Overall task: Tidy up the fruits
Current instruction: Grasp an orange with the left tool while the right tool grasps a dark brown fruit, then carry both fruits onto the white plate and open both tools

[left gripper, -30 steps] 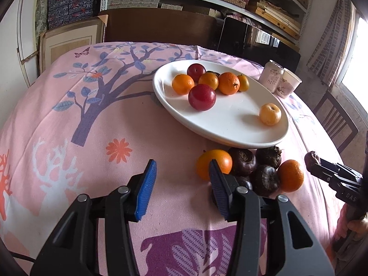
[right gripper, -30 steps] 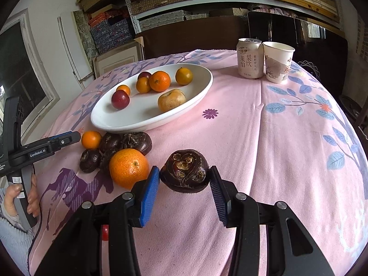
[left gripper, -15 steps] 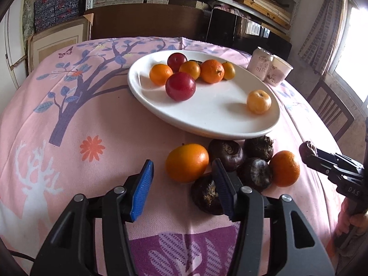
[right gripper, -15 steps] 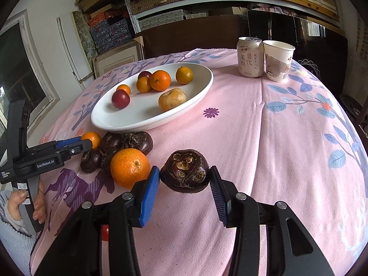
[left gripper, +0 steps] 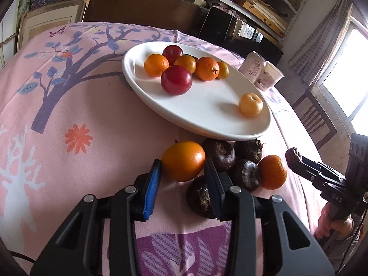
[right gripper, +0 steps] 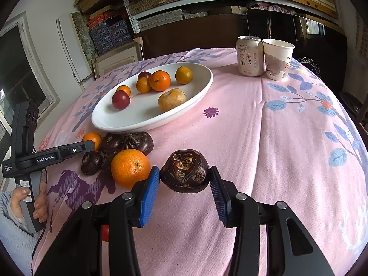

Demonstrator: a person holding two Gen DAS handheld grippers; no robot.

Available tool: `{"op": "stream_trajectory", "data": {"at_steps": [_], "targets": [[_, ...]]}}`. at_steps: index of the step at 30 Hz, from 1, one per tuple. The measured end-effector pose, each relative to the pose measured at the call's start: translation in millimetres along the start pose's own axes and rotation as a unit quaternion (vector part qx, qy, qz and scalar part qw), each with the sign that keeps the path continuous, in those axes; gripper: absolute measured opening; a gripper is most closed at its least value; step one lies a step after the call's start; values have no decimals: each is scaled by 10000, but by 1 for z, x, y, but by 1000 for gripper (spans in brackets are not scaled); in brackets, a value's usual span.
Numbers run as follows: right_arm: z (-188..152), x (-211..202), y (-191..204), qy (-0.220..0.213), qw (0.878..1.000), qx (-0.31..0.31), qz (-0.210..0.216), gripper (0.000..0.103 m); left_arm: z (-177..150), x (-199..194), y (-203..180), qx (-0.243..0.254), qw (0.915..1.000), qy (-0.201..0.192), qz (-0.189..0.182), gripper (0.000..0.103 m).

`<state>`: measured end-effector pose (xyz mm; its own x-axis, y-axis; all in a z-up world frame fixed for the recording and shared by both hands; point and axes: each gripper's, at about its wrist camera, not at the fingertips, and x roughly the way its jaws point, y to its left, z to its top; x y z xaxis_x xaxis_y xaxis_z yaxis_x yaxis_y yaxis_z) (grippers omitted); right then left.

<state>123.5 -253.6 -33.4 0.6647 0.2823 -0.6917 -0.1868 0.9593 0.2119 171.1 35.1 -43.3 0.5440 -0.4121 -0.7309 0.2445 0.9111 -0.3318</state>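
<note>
Task approx half done, judging by the layout: the white plate (left gripper: 197, 124) on the table (right gripper: 287, 138) already carries two red plums, several small oranges/tangerines and one pale yellow-brown fruit (left gripper: 250, 104) sitting apart at the plate's 4 o'clock side. Still loose on the cloth, just below the plate's near rim: a big orange (left gripper: 183, 161), a smaller orange (left gripper: 272, 172) and a cluster of four dark brown water chestnuts (left gripper: 220, 154), all touching or nearly so. One more dark chestnut (right gripper: 185, 171) is off on its own, in the right gripper (right gripper: 184, 184); its jaws are pinching it, blue pads on both sides, and it looks lifted a bit off the cloth, though can't be sure. Right gripper sits low, pointing toward 12 o'clock, w/ the plate at approx 11 o'clock and the can (right gripper: 249, 56) and paper cup (right gripper: 277, 59) far off at 1 o'clock. Left gripper (left gripper: 182, 172) is low over the table, aimed at 12 o'clock, jaws spread and straddling the big orange: left pad at the fruit's edge, right pad betw. the orange and the chestnuts; not yet closed on it. Whether dark ones belong on the plate or in a separate group, can't tell.
</note>
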Motion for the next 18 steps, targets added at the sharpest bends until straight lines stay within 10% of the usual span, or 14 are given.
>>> {"op": "stream_trajectory", "data": {"at_steps": [18], "targets": [[33,-15,2,-505,9960,473,568,45,34,-47,-24,252,9931,-888,727,37]]}}
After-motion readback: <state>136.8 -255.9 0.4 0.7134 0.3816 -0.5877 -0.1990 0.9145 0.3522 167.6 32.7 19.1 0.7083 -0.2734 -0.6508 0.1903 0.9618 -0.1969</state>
